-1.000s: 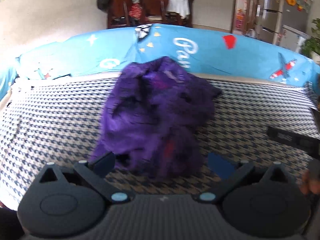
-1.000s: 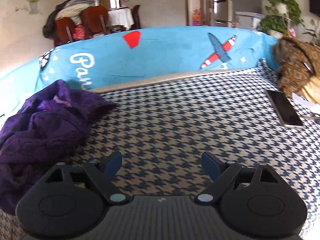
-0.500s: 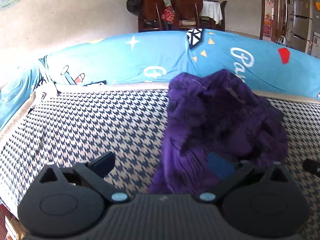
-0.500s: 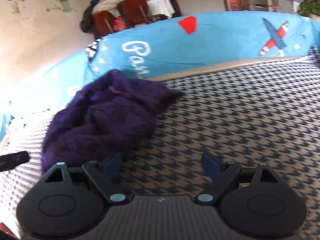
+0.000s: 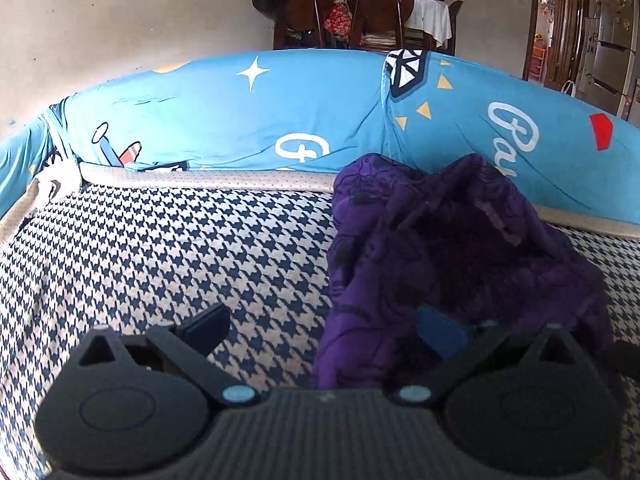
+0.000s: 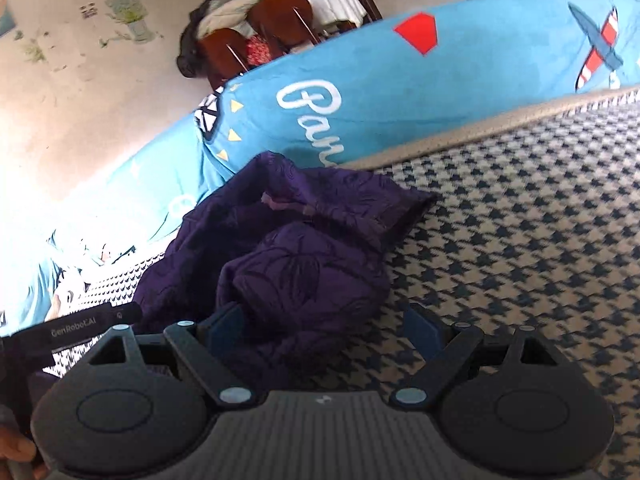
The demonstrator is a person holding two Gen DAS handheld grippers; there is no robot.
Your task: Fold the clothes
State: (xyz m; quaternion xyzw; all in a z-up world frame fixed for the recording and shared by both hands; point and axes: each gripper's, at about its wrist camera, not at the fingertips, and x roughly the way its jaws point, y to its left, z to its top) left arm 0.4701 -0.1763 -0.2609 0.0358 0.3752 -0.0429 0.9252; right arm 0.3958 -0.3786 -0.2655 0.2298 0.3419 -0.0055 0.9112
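Black housings fill the bottom of both views, and your left hand-held gripper (image 5: 322, 330) has its fingers spread wide, nothing pinched between them; the left finger (image 5: 208, 326) sits over bare houndstooth cover (image 5: 160, 256), the right one just in front of the purple garment (image 5: 452, 256). Your right hand-held gripper (image 6: 326, 330) is spread wide too, empty, with its left finger (image 6: 224, 328) right at the near edge of that same purple garment (image 6: 296, 264) and its right finger over the checked cover (image 6: 520, 232). Whether either finger actually touches the cloth, you can't tell from here. In the right wrist view the other gripper's dark body pokes in at the lower left, beside the heap. The garment lies crumpled in a loose mound on the houndstooth cover, unfolded, its far side up against the bright blue cushion (image 5: 280, 112). That blue back carries white lettering, a star, yellow triangles and a red shape (image 6: 416, 34). Further off, past the blue fabric, dark wooden chairs (image 5: 376, 12) stand at a table with a white cloth, clothes piled over them, against a pale wall
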